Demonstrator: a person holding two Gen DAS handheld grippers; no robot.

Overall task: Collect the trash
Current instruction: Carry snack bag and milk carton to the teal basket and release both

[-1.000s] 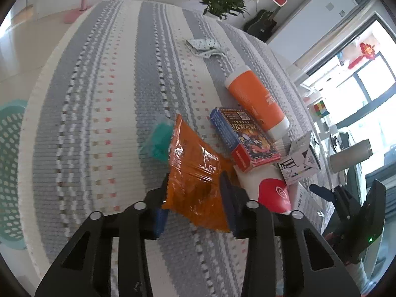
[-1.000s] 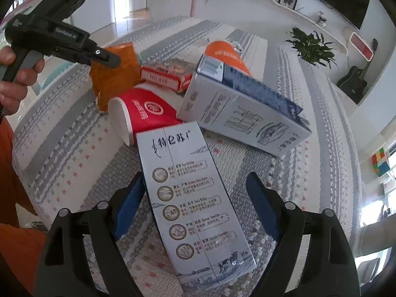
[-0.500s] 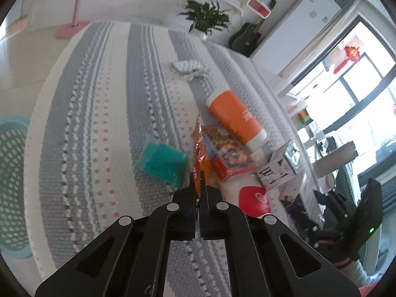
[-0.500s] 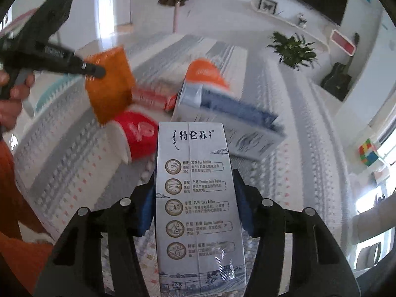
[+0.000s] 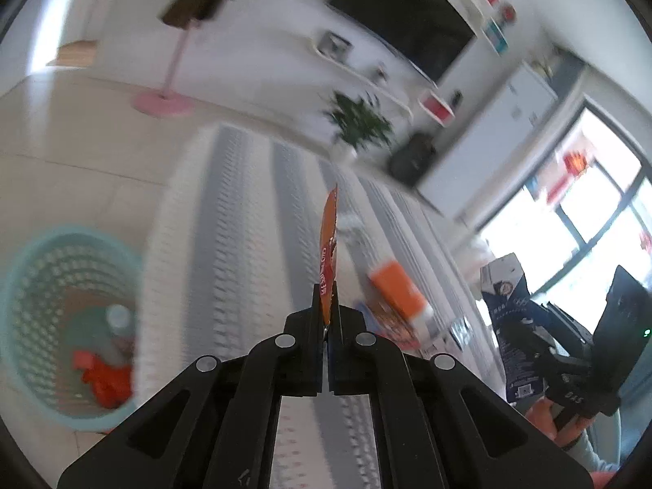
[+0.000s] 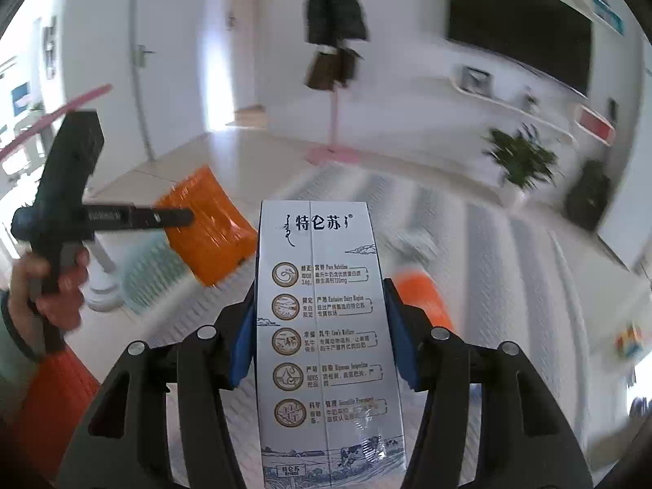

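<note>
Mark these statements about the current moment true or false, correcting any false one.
1. The left hand-held gripper is shut on the orange wrapper. True.
2. The right hand-held gripper is open and holds nothing. False: it is shut on the milk carton.
3. The teal basket holds nothing. False: orange-red trash and other pieces lie in it.
4. An orange cup lies on the striped table. True.
5. The milk carton lies flat on the table. False: it is lifted between the fingers.
</note>
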